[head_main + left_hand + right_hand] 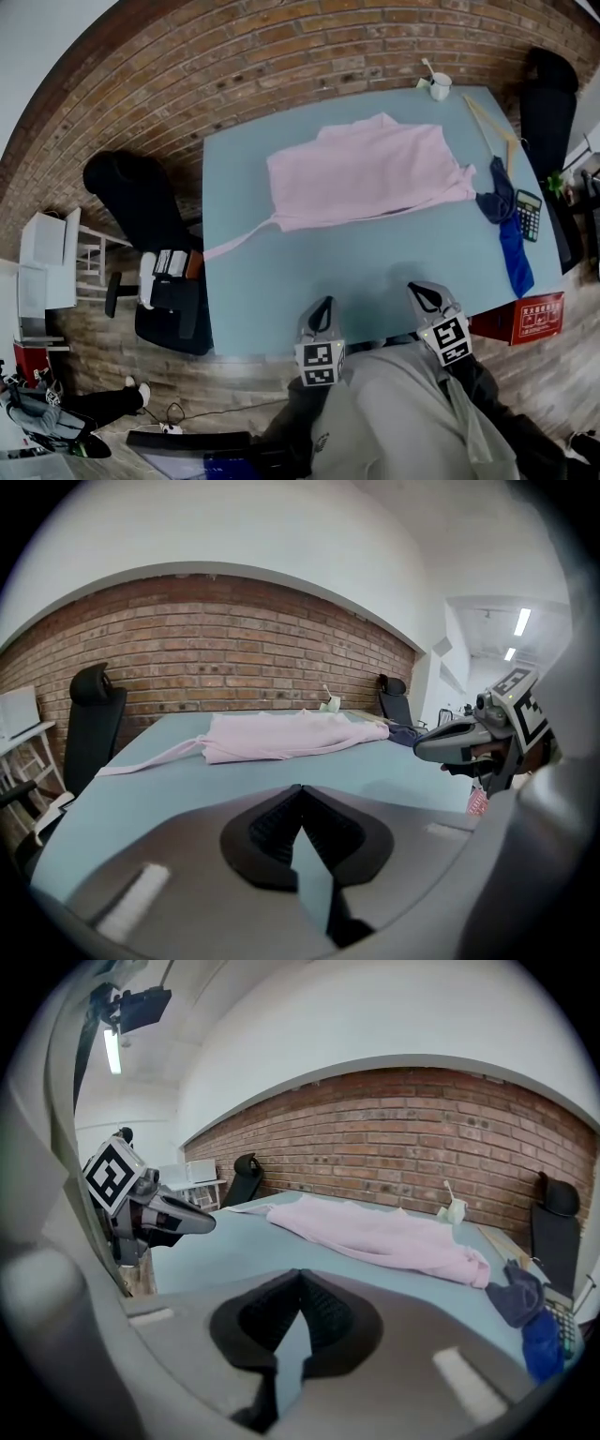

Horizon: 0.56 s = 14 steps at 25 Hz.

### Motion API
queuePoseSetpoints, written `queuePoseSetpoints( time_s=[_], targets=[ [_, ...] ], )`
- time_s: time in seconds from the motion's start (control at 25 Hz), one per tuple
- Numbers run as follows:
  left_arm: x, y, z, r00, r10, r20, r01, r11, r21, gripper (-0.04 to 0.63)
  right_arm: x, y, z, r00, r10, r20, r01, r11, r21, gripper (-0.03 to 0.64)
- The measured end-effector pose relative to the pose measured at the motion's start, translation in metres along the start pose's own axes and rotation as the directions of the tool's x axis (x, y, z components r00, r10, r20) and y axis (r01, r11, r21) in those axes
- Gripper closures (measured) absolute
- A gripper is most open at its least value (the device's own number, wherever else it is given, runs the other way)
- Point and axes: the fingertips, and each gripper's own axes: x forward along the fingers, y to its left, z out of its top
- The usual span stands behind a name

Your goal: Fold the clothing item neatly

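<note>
A pink garment [361, 173] lies folded across the far half of the pale blue table [309, 272], one sleeve [234, 241] trailing off its left end. The same pink garment [281, 735] shows well ahead in the left gripper view, and the garment [375, 1232] stretches toward the right in the right gripper view. My left gripper [323, 307] and right gripper [424, 292] hover side by side over the table's near edge, both shut and empty, well short of the cloth.
A dark blue cloth [506, 230] lies at the table's right end beside a calculator [529, 214] and a wooden stick [489, 127]. A white cup [439, 86] stands at the far corner. Black chairs [141, 202] flank the table; a brick wall stands behind it.
</note>
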Motion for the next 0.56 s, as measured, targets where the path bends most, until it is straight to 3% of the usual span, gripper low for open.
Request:
queuePoseSetpoints(
  time_s=[0.56],
  targets=[
    [0.0063,-0.0033,-0.0012,1.0,0.007,-0.008,-0.007,1.0,-0.013,0.588,0.0038,-0.0017,-0.0002,0.999,0.035,-0.016,-0.035,0.999,-0.027,0.615]
  ],
)
